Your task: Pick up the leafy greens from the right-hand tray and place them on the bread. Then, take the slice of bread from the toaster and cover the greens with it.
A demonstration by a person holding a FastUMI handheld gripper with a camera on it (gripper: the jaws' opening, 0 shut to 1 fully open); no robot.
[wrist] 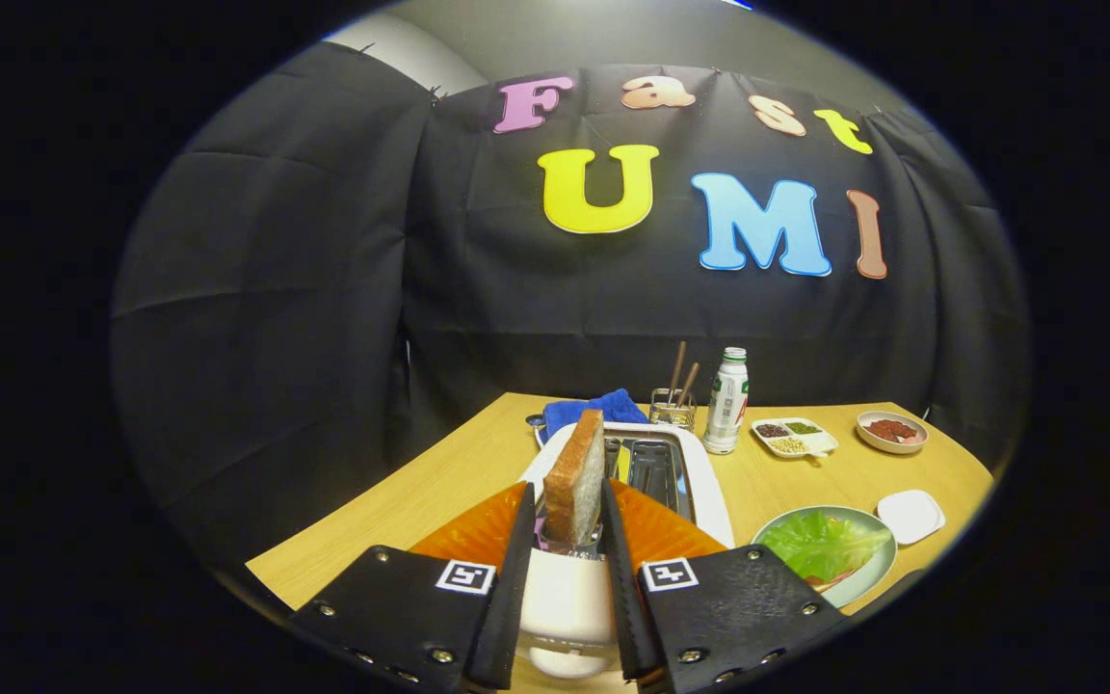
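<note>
Gripper view: gripper [569, 535] spread, its fingers flanking the slice [575, 474] that stands on edge in the toaster [700, 472], close on both sides; contact not certain. Greens [820, 542] lie on a plate [875, 569] right of the toaster; whether bread sits under them is hard to tell, though a pale edge shows at the leaf's near rim. Judged: greens step looks done, slice still to lift out and lay over them. Slice: long axis vertical, crust edge up, broad faces toward the fingers. Surface [439, 482] carries all.
</note>
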